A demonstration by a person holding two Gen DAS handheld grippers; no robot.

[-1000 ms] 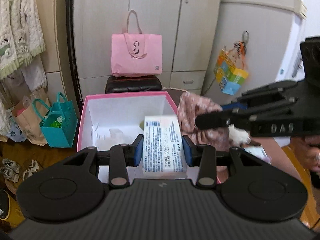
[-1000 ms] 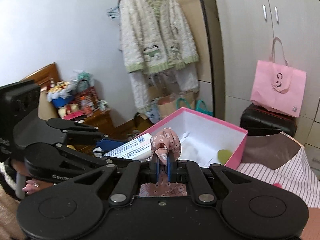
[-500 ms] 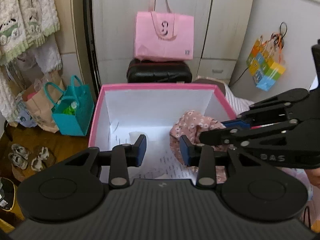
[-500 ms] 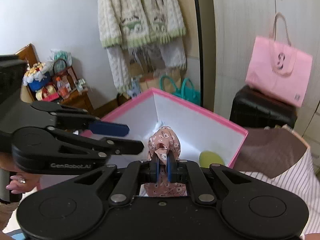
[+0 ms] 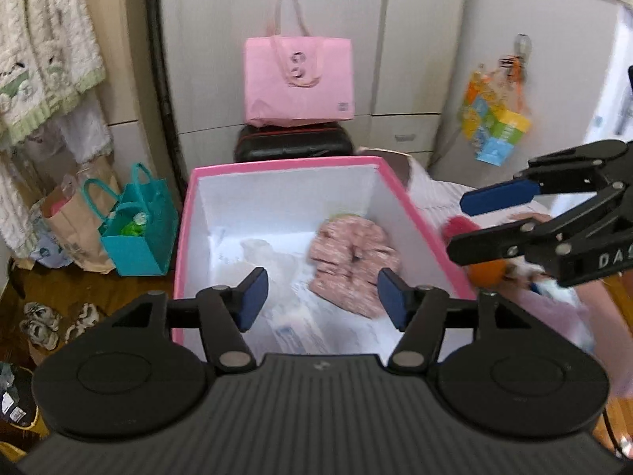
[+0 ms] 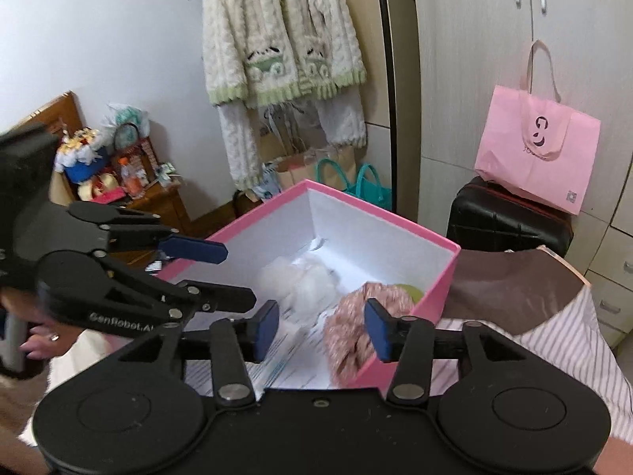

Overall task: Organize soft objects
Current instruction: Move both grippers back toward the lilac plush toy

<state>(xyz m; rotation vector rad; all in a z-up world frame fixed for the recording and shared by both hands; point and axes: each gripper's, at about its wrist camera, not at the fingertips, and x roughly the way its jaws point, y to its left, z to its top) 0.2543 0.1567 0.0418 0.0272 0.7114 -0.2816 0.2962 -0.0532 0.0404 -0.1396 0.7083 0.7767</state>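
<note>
Left wrist view: both claws are opening over one pink box, and neither has hold of anything.

The left claw (image 5: 321, 297) has its two blue pads apart with nothing pressed between them; the right claw (image 6: 321, 330) is the same. Just beyond both claws stands the pink box (image 5: 186, 237), white inside. It holds one pink floral cloth (image 5: 352, 261) at the side toward the right claw, lying free past the pads, one pale fluffy piece (image 6: 300, 281) near the middle, one printed white packet (image 5: 312, 324) flat on the bottom, and one small yellow-green thing (image 6: 411, 291) half hidden behind the cloth. Outside the box, one pink bag (image 5: 297, 79) sits on one black case (image 5: 292, 144).
</note>
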